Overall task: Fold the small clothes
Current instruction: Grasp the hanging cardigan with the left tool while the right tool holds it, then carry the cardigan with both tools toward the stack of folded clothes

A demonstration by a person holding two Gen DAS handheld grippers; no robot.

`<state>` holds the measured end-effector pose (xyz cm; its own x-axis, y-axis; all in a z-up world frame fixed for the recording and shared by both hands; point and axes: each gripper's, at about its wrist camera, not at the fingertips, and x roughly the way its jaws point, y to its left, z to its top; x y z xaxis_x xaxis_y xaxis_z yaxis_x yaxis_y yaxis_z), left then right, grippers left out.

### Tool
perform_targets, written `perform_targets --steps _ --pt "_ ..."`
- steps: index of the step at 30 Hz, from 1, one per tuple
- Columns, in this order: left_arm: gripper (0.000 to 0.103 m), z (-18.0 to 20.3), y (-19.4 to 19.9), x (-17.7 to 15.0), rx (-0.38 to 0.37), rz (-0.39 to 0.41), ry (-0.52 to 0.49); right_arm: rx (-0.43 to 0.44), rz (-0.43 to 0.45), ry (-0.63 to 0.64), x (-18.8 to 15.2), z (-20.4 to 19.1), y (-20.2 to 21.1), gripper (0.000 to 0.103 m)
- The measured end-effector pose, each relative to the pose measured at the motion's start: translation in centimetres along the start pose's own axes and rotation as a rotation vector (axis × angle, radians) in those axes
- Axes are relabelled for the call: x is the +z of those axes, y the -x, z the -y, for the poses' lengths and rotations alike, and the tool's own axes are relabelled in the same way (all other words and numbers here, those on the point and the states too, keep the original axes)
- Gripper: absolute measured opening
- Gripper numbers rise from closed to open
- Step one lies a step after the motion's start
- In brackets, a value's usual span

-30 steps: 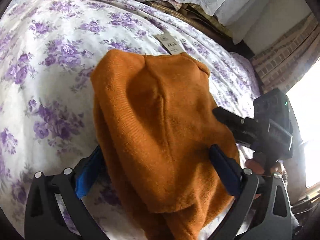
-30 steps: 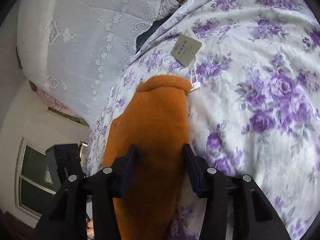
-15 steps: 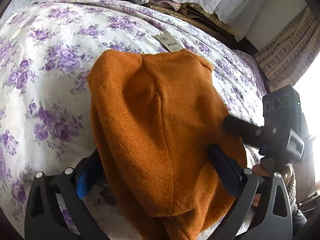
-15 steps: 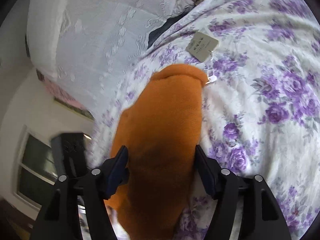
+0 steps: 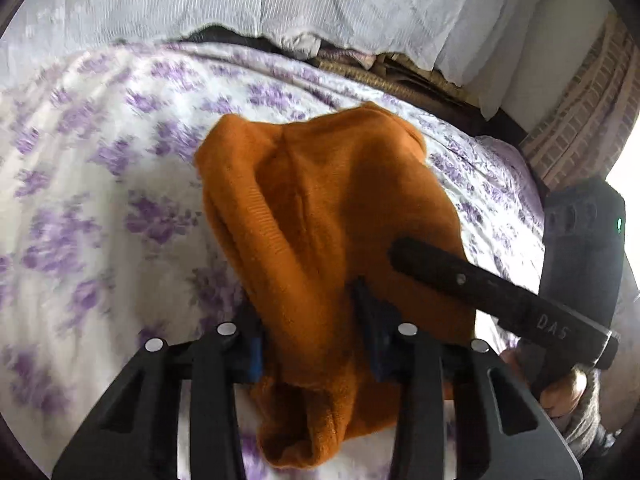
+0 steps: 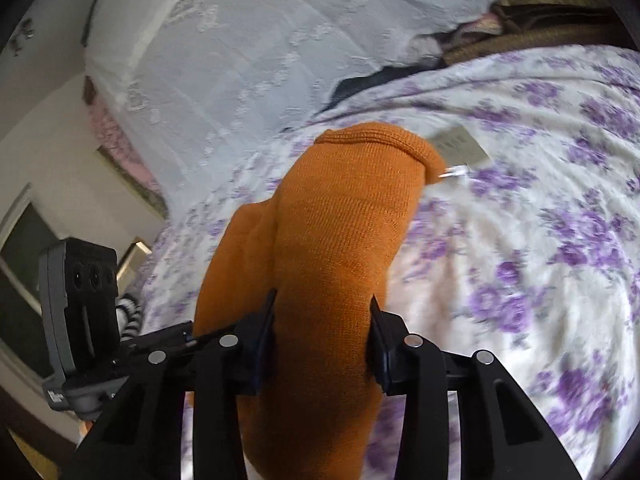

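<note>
Both the left tongs (image 5: 312,328) and right tongs (image 6: 322,340) have just closed onto the near end of the orange knitted garment (image 5: 332,216) lying on the purple-flowered bedspread (image 5: 100,208), so the fold begins: next, I judge, carry that end evenly toward the collar.

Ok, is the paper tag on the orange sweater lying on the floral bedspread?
Yes, the paper tag lies flat on the floral bedspread beside the orange sweater collar.
</note>
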<state>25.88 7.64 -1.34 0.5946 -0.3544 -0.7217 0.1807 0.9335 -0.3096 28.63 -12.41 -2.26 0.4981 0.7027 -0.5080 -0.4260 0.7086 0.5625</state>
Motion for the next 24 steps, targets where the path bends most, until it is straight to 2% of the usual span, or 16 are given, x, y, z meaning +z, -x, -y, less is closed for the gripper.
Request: perform_targets --steps 3,9,14,20,23,24 --pt "0.036 0.4 1.6 -1.1 0.021 0.022 -0.003 0.022 -0.008 0.013 -0.3 -1.2 0.2 0.040" --pt "0.031 -1.1 3.6 -2.6 -0.031 0.045 0.066 0.087 -0.026 -0.019 -0.5 -2.5 1.1 0.039" --pt "0.029 -0.9 5.4 -3.3 -0.011 0.071 0.071 0.135 -0.035 -0.017 -1.3 -3.8 1.6 0.039" --pt "0.029 -2.4 11.2 -4.4 0.059 0.141 0.095 0.276 -0.071 -0.006 -1.0 -8.9 0.9 0.039" --pt "0.029 -3.6 14.9 -5.2 0.141 0.173 0.094 0.357 -0.110 -0.009 -0.9 -12.3 -0.9 0.039" --pt "0.029 -4.3 16.6 -5.6 0.191 0.185 0.093 0.390 -0.129 -0.011 -1.0 -13.6 -1.7 0.039"
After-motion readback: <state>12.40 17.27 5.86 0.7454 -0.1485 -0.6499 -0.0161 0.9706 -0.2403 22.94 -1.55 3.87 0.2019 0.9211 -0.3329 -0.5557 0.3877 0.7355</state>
